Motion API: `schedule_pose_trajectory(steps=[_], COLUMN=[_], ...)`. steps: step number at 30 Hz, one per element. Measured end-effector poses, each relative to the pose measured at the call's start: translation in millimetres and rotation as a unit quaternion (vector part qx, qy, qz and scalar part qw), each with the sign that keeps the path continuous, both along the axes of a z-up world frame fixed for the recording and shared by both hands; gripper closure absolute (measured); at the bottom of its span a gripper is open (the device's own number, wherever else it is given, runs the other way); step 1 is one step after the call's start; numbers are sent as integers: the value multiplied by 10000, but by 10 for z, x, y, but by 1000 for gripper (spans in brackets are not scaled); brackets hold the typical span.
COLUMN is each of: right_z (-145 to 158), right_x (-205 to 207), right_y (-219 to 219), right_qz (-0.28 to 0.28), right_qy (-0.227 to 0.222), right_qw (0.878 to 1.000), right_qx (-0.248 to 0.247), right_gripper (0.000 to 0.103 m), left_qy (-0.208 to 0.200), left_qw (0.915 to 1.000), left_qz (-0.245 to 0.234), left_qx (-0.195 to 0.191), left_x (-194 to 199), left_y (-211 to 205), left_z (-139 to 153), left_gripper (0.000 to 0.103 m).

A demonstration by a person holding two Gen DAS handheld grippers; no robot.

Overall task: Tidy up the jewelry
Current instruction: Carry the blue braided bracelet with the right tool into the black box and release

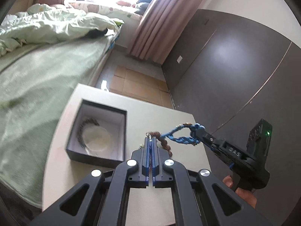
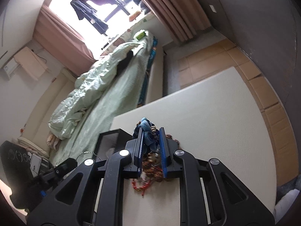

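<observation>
A blue braided bracelet (image 1: pixel 178 133) hangs above the white table (image 1: pixel 175 116), tangled with a brown beaded strand (image 1: pixel 164 143). My right gripper (image 1: pixel 196 133) is shut on the blue bracelet's knot; in the right wrist view the bracelet (image 2: pixel 147 130) sits between its fingers (image 2: pixel 151 131). My left gripper (image 1: pixel 152 141) is shut on a thin jewelry piece with a silver clasp (image 1: pixel 149 134). A black open box (image 1: pixel 98 133) left of it holds a dark beaded bracelet (image 1: pixel 84 130). Red and brown bead strands (image 2: pixel 148 177) lie under the right gripper.
A bed with a green quilt (image 1: pixel 37 56) runs along the table's left side. Cardboard sheets (image 1: pixel 135 82) cover the floor beyond the table. A dark wall (image 1: pixel 235 66) and pink curtain (image 1: pixel 156 24) stand to the right.
</observation>
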State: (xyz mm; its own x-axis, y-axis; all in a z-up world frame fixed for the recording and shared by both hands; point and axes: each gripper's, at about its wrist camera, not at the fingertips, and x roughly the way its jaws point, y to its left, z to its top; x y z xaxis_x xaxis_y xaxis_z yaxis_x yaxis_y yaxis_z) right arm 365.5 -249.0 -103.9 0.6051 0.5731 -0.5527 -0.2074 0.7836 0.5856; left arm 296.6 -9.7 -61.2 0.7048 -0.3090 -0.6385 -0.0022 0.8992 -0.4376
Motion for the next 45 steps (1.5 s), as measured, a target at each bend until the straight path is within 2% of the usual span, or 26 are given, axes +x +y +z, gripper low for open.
schedule_pose_trajectory(steps=[8, 18, 24, 25, 26, 27, 28, 29, 33, 36, 38, 39, 40, 43, 45], right_z=[138, 179, 144, 135, 124, 121, 117, 112, 79, 46, 10, -21, -40, -5, -10], right_x=[-63, -60, -8, 6, 18, 27, 35, 42, 68, 99, 145, 169, 174, 130, 107], right_y=[244, 763, 1045, 1072, 1117, 1154, 1176, 1211, 1307, 1355, 1394, 1413, 1408, 1306, 1223], right_qz=[291, 705, 870, 882, 900, 914, 927, 944, 984, 954, 918, 918, 873, 663, 596], right_qy=[-274, -330, -276, -260, -241, -236, -234, -235, -208, -139, -11, 97, 145, -10, -11], right_qw=[9990, 9967, 9957, 9957, 9956, 9955, 9954, 9953, 9949, 9952, 9954, 9952, 9955, 9972, 9975], right_qx=[214, 251, 137, 130, 113, 95, 77, 43, -72, -149, -266, -317, -337, -354, -375], right_gripper=[87, 87, 87, 87, 87, 87, 87, 87, 87, 85, 70, 41, 24, 22, 22], left_qy=[-10, 263, 493, 503, 490, 452, 413, 351, 253, 171, 141, 125, 99, 32, -43], left_qw=[9996, 9991, 9971, 9969, 9968, 9967, 9965, 9962, 9955, 9948, 9942, 9940, 9938, 9932, 9926], left_qz=[252, 322, 579, 603, 623, 672, 731, 798, 907, 1007, 1065, 1087, 1107, 1161, 1205], left_qx=[135, 2, 5, -24, -46, -59, -58, -63, -106, -57, -16, -13, -14, 56, 112], left_x=[39, 258, 288, 271, 248, 211, 177, 132, 18, -68, -114, -126, -156, -216, -270], left_y=[313, 549, 675, 700, 720, 751, 778, 811, 912, 973, 1008, 1019, 1032, 1036, 1028], left_z=[27, -292, -482, -498, -501, -500, -489, -475, -424, -379, -357, -350, -336, -296, -251], left_gripper=[103, 103, 103, 99, 89, 83, 70, 61, 56, 43, 32, 29, 23, 8, 8])
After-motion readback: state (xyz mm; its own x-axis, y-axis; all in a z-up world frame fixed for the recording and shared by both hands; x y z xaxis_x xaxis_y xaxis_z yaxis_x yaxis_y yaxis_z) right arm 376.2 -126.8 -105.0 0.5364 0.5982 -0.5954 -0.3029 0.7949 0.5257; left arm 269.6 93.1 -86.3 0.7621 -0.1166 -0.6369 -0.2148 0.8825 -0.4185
